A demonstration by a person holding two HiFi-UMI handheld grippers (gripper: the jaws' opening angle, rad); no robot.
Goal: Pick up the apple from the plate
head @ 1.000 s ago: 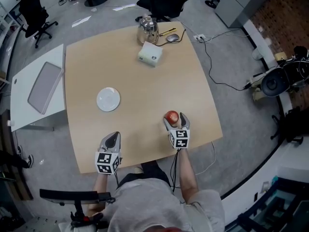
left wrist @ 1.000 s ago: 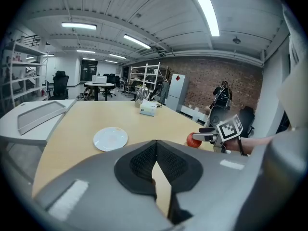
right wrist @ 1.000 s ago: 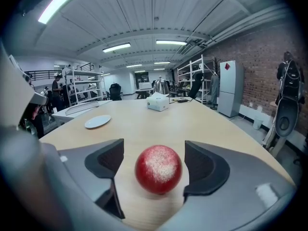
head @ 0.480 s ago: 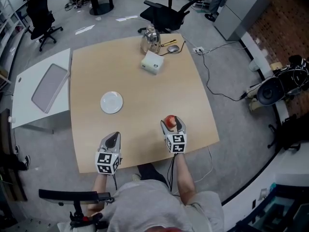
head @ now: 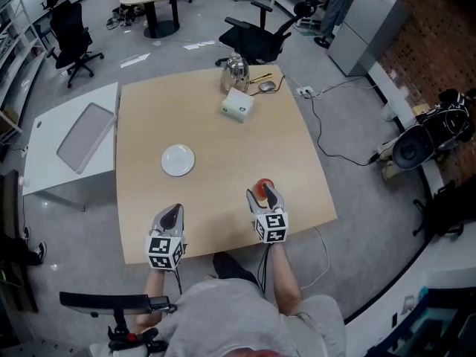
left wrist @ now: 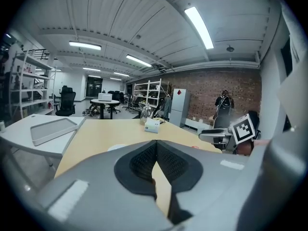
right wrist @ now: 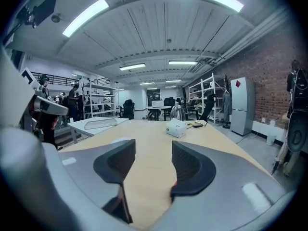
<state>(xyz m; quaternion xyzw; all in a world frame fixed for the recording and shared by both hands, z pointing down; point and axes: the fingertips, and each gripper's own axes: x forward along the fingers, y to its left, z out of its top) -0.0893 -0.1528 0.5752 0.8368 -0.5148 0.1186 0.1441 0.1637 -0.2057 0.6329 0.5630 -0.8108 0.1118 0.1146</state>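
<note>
The red apple (head: 262,187) lies on the wooden table (head: 223,147) near its front right edge, far from the empty white plate (head: 178,160). My right gripper (head: 262,193) hovers just above the apple's near side. Its jaws are closing with nothing between them. In the right gripper view only a red sliver of the apple (right wrist: 174,182) shows below the right pad (right wrist: 188,167). My left gripper (head: 172,213) hangs over the table's front left part, shut and empty, with its pads (left wrist: 144,160) touching at the tips.
At the table's far edge stand a metal kettle (head: 235,71), a white box (head: 237,105) and a mouse (head: 267,86). A white side table with a grey tray (head: 85,137) adjoins the left. Office chairs (head: 256,39) and a floor cable (head: 335,117) surround the table.
Both grippers have risen, the right one more. The right jaws have narrowed from wide open. The apple, earlier between the right jaws, stays on the table beneath them.
</note>
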